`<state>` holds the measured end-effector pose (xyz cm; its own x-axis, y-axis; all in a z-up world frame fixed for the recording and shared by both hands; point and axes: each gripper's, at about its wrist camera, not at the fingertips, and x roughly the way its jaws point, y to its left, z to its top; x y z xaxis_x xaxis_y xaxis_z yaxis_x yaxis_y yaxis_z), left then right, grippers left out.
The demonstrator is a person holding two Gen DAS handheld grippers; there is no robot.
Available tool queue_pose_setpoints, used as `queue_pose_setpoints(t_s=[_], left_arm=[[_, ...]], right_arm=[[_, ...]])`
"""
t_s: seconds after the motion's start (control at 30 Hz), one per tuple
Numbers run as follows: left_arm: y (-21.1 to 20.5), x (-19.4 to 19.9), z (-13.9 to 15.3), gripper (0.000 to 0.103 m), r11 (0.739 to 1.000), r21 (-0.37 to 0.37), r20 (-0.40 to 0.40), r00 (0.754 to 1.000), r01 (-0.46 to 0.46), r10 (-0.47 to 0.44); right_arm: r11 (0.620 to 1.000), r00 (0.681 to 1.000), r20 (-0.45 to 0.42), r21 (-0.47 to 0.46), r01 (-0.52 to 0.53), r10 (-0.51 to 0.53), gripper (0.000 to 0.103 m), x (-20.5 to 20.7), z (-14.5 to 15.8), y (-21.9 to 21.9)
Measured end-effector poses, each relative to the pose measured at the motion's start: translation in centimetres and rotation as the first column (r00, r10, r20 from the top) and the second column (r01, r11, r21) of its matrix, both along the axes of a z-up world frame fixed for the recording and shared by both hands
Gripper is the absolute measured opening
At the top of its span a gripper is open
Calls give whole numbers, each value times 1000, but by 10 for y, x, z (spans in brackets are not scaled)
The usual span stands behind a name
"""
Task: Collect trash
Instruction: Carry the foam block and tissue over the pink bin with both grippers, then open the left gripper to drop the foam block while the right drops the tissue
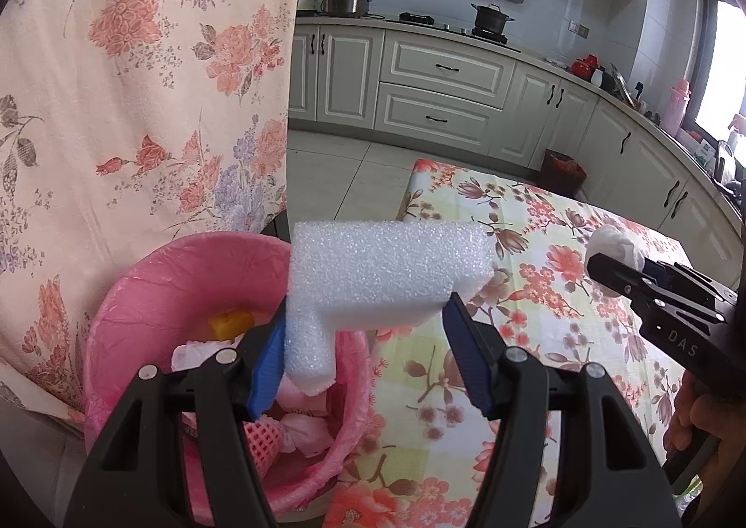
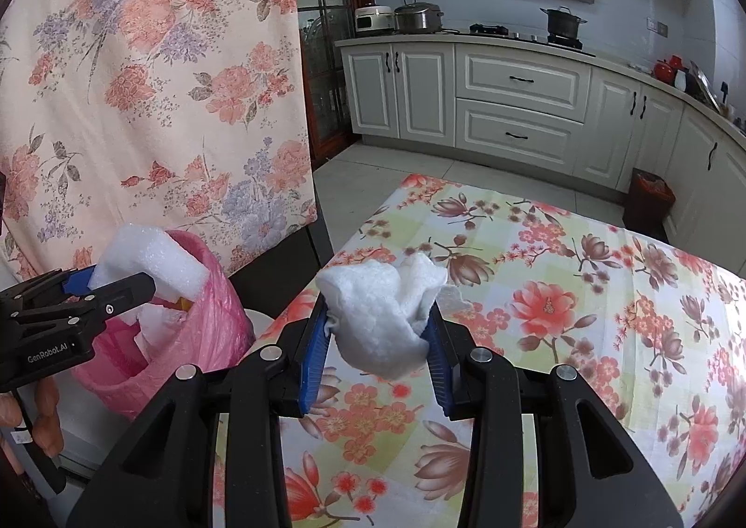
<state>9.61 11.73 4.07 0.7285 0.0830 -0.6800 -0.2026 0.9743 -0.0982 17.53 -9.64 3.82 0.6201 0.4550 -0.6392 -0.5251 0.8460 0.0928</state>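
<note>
My left gripper [image 1: 363, 336] is shut on a white L-shaped foam block [image 1: 373, 276] and holds it over the rim of the pink-lined trash bin [image 1: 154, 276], which has an orange scrap, pink wrappers and red netting inside. The foam block [image 2: 149, 264] and bin [image 2: 186, 341] also show in the right wrist view, with the left gripper [image 2: 126, 285] at the left. My right gripper [image 2: 377, 341] is shut on a crumpled white tissue [image 2: 377, 318] above the floral tablecloth [image 2: 559, 318]. It shows in the left wrist view [image 1: 620, 267] holding the tissue [image 1: 615, 243].
A floral curtain [image 1: 140, 85] hangs close behind the bin. The table stands right of the bin. Kitchen cabinets [image 2: 513, 99] with pots line the far wall. A dark bin [image 2: 650, 197] stands on the floor by the cabinets.
</note>
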Motion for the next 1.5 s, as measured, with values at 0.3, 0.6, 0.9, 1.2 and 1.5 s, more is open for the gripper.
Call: queue_pose_setpoints(t_s=[0.3, 0.6, 0.9, 1.2, 1.5], left_arm=[[31, -18, 2, 61, 999, -5, 10, 999, -49, 49], [71, -43, 5, 61, 992, -9, 23, 991, -129, 129], [107, -58, 7, 61, 981, -8, 27, 980, -196, 196], [128, -61, 6, 61, 972, -21, 29, 972, -233, 233], [143, -53, 7, 61, 967, -33, 30, 967, -253, 254]], right_arm=[[999, 999, 4, -9, -49, 49, 37, -10, 5, 30], [995, 995, 15, -17, -100, 100, 37, -21, 11, 61], [986, 986, 8, -22, -167, 167, 37, -29, 13, 100], [968, 969, -5, -43, -247, 247, 38, -40, 9, 148], [956, 957, -23, -49, -291, 290, 38, -38, 6, 184]])
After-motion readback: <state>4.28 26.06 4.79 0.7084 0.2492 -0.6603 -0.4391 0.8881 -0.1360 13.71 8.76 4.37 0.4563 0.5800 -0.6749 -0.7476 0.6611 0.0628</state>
